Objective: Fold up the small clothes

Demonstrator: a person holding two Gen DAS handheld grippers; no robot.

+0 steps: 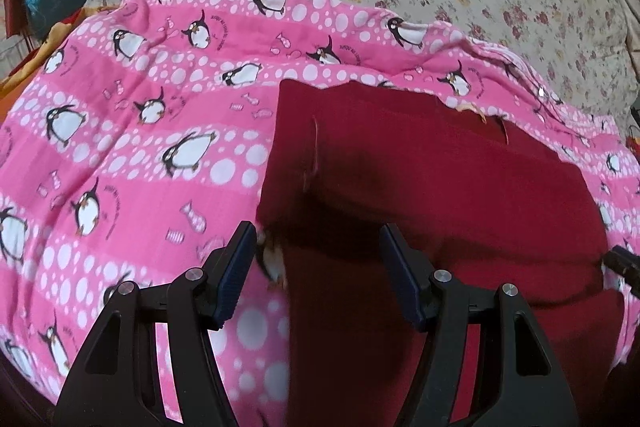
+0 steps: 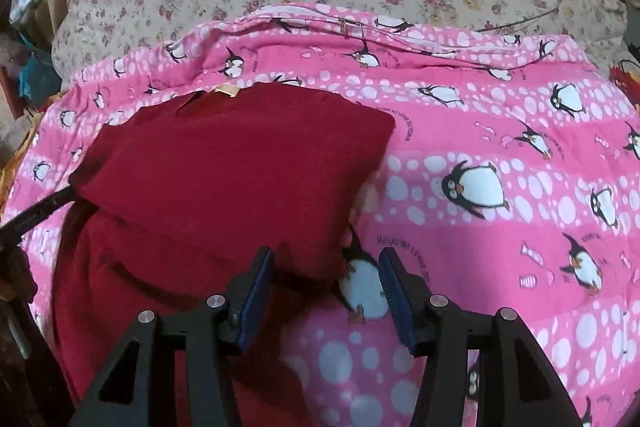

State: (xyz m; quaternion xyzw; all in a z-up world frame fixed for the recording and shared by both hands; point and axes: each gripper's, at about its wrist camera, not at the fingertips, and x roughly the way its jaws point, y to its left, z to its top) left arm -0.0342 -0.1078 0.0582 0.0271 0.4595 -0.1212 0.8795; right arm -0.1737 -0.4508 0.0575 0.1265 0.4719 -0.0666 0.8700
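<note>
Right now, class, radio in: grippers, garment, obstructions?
Left gripper open, over red garment. Right gripper open at its edge. Garment part-folded on penguin blanket. Nothing in the way.

Dim, warm indoor light is seen; soft shadows are cast on the red garment (image 1: 440, 187) below the tongs; edges are bent and darkened by fisheye; slight motion blur is noted.

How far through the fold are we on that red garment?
Done: the red garment lies on the penguin blanket with its top already doubled over the lower part. In hand: nothing; the left gripper and right gripper both stand open at its near corners. Left: probably a further fold.
</note>
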